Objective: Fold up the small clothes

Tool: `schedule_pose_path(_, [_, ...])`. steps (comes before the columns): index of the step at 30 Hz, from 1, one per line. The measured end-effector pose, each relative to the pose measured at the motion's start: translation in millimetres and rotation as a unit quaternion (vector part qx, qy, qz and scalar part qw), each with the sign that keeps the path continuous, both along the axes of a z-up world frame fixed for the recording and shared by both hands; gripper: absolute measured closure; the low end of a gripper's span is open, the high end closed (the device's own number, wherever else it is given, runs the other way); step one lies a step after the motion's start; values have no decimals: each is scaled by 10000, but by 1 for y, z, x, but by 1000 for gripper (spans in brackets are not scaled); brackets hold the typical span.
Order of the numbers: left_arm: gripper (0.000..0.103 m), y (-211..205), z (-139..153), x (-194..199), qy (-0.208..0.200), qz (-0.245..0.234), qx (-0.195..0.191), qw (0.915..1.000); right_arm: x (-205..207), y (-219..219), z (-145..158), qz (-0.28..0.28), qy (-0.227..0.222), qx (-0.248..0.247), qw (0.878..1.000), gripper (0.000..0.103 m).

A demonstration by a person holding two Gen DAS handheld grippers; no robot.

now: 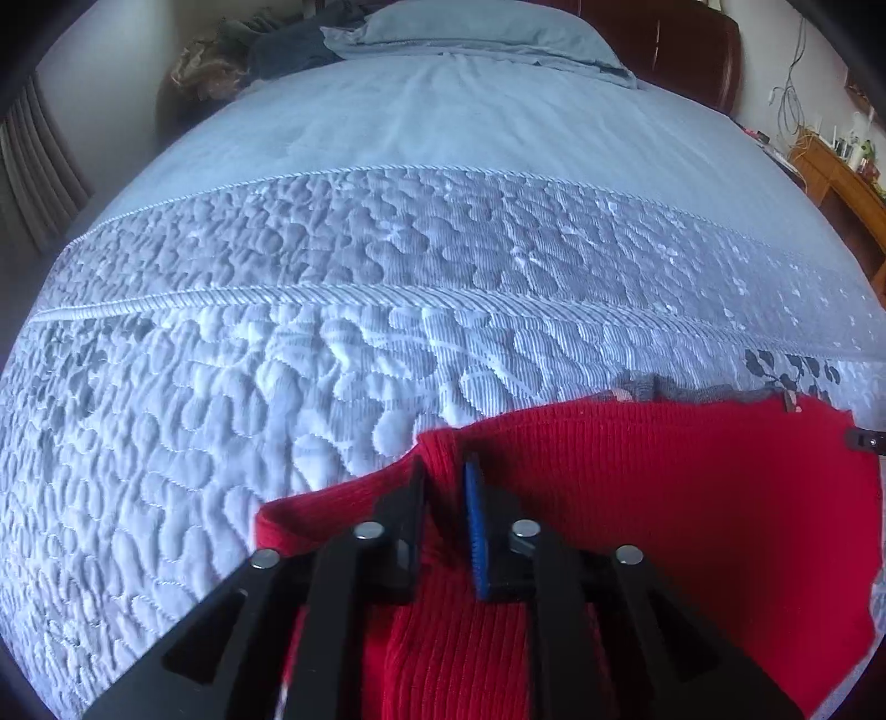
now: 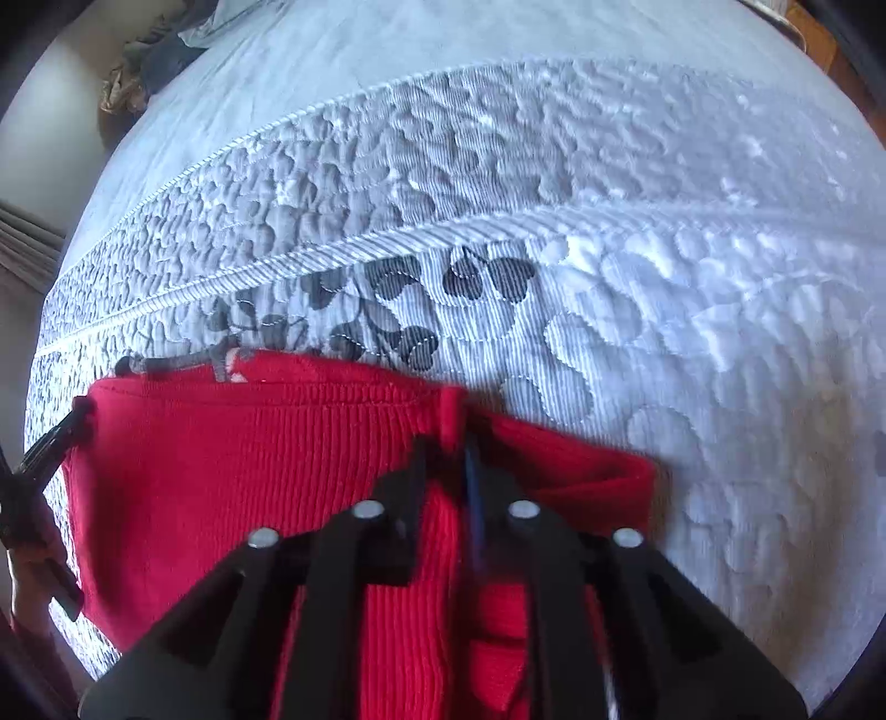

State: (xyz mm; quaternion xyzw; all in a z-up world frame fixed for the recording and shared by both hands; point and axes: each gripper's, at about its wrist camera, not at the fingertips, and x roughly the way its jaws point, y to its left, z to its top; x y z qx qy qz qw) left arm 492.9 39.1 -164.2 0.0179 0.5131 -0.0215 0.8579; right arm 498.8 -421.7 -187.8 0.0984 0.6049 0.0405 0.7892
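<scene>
Over the quilt [image 1: 277,387], both grippers' jaws pinch the red garment [image 1: 664,498].

Bed [image 1: 443,138] w/ pale blue quilted bedspread [image 1: 221,387] covering most of the top; stitched pebble/leaf pattern, two corded ridges running across, dark grey leaf print [image 2: 398,310] in one patch. Far end is plain blue sheet [image 1: 470,122] w/ blue pillow [image 1: 476,27] at the headboard end. Dark heap of clothes/bedding [image 1: 277,50] at far left corner, details unclear. Near edge: red ribbed knit garment [image 1: 692,498] lying on the quilt, top edge folded over, ends pinched up. Grey fabric strip [image 1: 692,390] peeks out just beyond its far edge, touching it.
</scene>
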Motion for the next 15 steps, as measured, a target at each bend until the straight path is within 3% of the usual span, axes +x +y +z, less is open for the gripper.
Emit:
schedule_pose_path(1, [46, 4, 13, -5, 6, 47, -51, 10000, -8, 1, 14, 33, -134, -13, 9999, 67])
schedule_pose_path(3, [22, 17, 38, -30, 110, 69, -423, 9990, -29, 1, 45, 265, -412, -23, 9988, 53])
schedule_pose_path(5, [21, 30, 53, -67, 360, -16, -851, 9957, -65, 0, 70, 563, -483, -159, 9971, 47])
schedule_pose_path(7, [21, 38, 54, -105, 639, -25, -882, 9940, -107, 0, 79, 792, -359, -160, 9961, 39])
schedule_pose_path(11, [21, 57, 32, -162, 1041, 125, -1164, 9877, -168, 6, 56, 953, 258, -12, 9951, 39])
schedule_pose_path(15, [21, 62, 7, -182, 1227, 306, -1604, 9789, -199, 6, 32, 816, 566, 286, 9946, 39])
